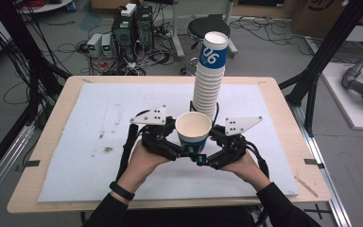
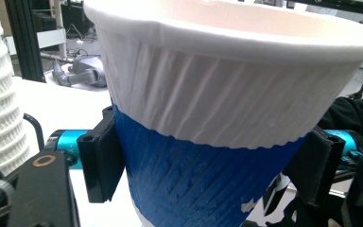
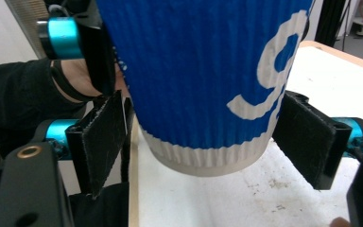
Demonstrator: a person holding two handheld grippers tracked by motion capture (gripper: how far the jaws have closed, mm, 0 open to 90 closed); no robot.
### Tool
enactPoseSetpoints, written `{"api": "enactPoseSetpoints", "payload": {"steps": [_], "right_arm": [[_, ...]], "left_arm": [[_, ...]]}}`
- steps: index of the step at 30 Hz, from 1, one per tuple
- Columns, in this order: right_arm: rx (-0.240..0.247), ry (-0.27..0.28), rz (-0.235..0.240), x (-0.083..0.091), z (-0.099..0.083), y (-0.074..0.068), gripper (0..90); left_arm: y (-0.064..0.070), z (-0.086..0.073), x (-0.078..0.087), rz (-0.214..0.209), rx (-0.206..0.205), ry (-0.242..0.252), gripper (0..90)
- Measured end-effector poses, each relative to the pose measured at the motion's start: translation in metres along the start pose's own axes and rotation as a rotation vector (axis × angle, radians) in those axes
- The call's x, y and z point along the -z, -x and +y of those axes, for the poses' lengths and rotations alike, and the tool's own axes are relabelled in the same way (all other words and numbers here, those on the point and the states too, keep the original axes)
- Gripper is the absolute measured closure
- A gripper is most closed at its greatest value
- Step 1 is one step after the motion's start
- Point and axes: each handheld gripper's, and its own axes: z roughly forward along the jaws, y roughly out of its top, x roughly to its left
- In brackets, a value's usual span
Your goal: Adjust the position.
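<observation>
A single paper cup (image 1: 193,128), white at the rim with a blue lower half, is held above the white mat between both grippers. My left gripper (image 1: 183,141) comes at it from the left. In the left gripper view my left gripper (image 2: 208,163) is shut on the cup (image 2: 227,94), pads pressing the blue band just under the white part. My right gripper (image 1: 207,145) reaches in from the right. In the right gripper view my right gripper (image 3: 205,142) has its pads against the cup (image 3: 203,71) near the base. Right behind stands a tall stack of cups (image 1: 209,80).
A white mat (image 1: 99,123) covers most of the wooden table (image 1: 283,109). Black frame posts (image 1: 321,52) rise at the right and left sides. Beyond the far edge are a stool (image 1: 208,26), computer cases (image 1: 132,28) and tangled cables on the floor.
</observation>
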Motion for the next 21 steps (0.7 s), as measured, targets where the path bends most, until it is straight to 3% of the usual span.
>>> {"api": "enactPoseSetpoints", "payload": {"steps": [3, 13, 21], "right_arm": [[0.001, -0.001, -0.001, 0.0002, -0.0003, 0.0007, 28.7], [-0.002, -0.003, 0.002, 0.0006, -0.0009, 0.0018, 29.9], [-0.007, -0.004, -0.002, 0.0019, -0.0015, 0.0028, 30.0]], "left_arm": [[-0.0003, -0.0011, -0.0009, -0.002, 0.004, 0.000, 24.4], [0.0004, -0.0007, -0.0018, 0.006, 0.012, -0.004, 22.8], [0.0036, 0.0033, -0.0016, 0.021, 0.002, 0.001, 14.3]]}}
